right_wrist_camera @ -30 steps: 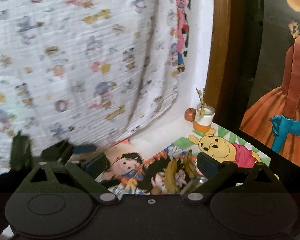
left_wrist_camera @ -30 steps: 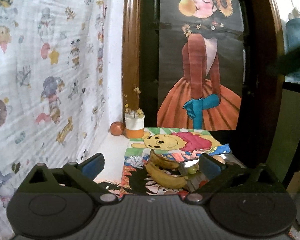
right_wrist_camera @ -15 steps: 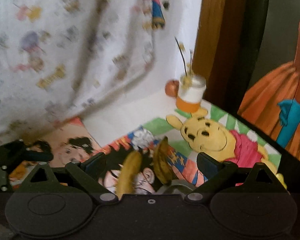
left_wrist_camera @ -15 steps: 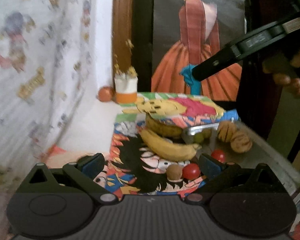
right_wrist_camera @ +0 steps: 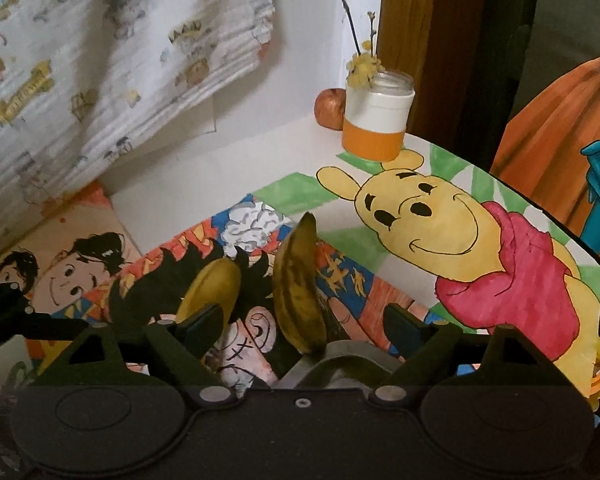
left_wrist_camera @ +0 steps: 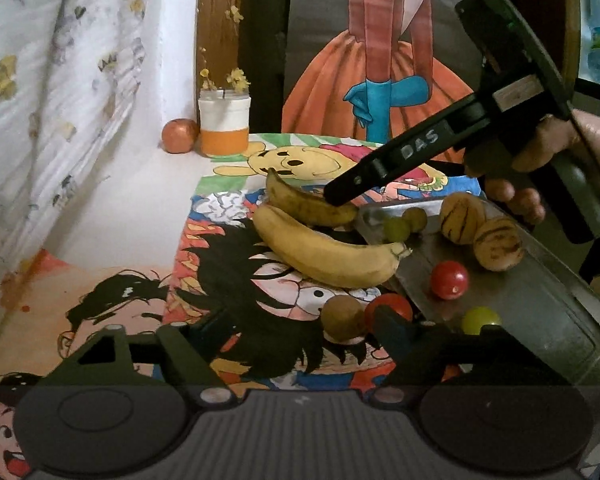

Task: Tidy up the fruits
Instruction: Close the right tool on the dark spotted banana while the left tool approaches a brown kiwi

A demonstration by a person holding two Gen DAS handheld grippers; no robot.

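Two bananas lie on the cartoon mat: a yellow banana (left_wrist_camera: 328,252) and behind it a darker banana (left_wrist_camera: 308,204). A metal tray (left_wrist_camera: 540,312) to the right holds two striped fruits (left_wrist_camera: 462,218), a red tomato (left_wrist_camera: 450,280) and green grapes (left_wrist_camera: 396,226). A brown round fruit (left_wrist_camera: 342,316) and a second tomato (left_wrist_camera: 388,308) sit on the mat by the right finger of my left gripper (left_wrist_camera: 288,336). Its jaws are closing with no pad on either. My right gripper (right_wrist_camera: 304,324) straddles the darker banana (right_wrist_camera: 300,292), jaws closing, pads apart from it. The yellow banana (right_wrist_camera: 212,288) lies by its left finger.
A white and orange jar (left_wrist_camera: 224,124) with dried yellow flowers stands at the back of the white table, a reddish round fruit (left_wrist_camera: 179,136) beside it. A printed cloth hangs along the left wall. A person's hand (left_wrist_camera: 560,152) holds the right gripper above the tray.
Both grippers have come down and closer to the fruit, and their jaws have narrowed. In the left wrist view the right gripper's finger has dropped to the darker banana.
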